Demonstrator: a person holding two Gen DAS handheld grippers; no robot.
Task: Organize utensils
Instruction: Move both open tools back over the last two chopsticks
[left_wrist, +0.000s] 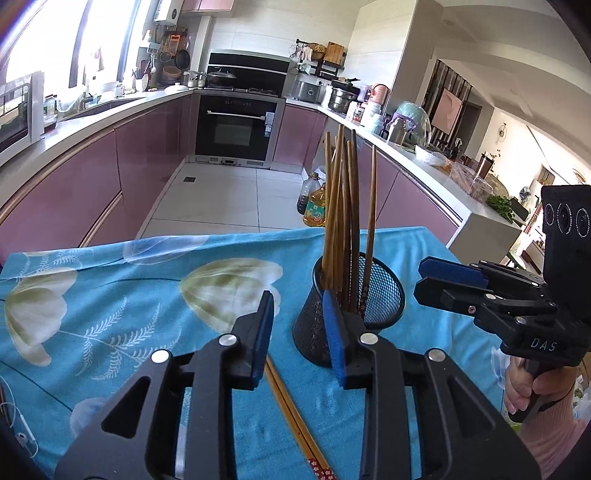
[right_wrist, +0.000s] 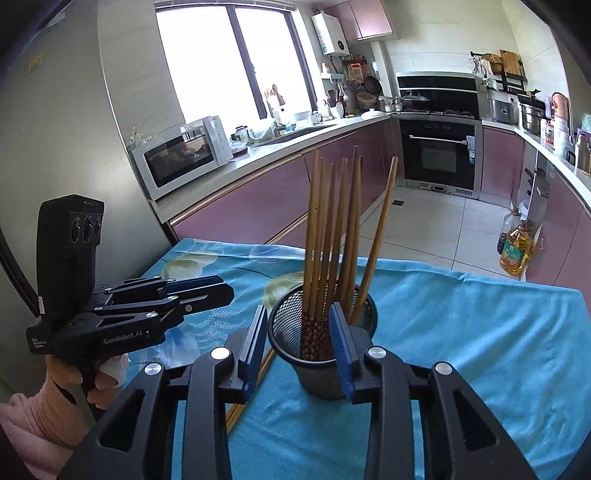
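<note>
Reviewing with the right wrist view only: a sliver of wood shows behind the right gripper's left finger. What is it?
Observer: A pair of chopsticks lying flat on the blue cloth, beside the mesh holder.
Operator: Is the left gripper holding them?
Observer: No. The left gripper is open over them, its pads touching nothing.
Operator: Does the right gripper touch the holder?
Observer: No. The left wrist view shows the right gripper off to the holder's side, with a gap between them.

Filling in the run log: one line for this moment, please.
left gripper: jaws open, empty | right gripper: jaws open, empty | chopsticks: upright in mesh holder | loose pair: on cloth
</note>
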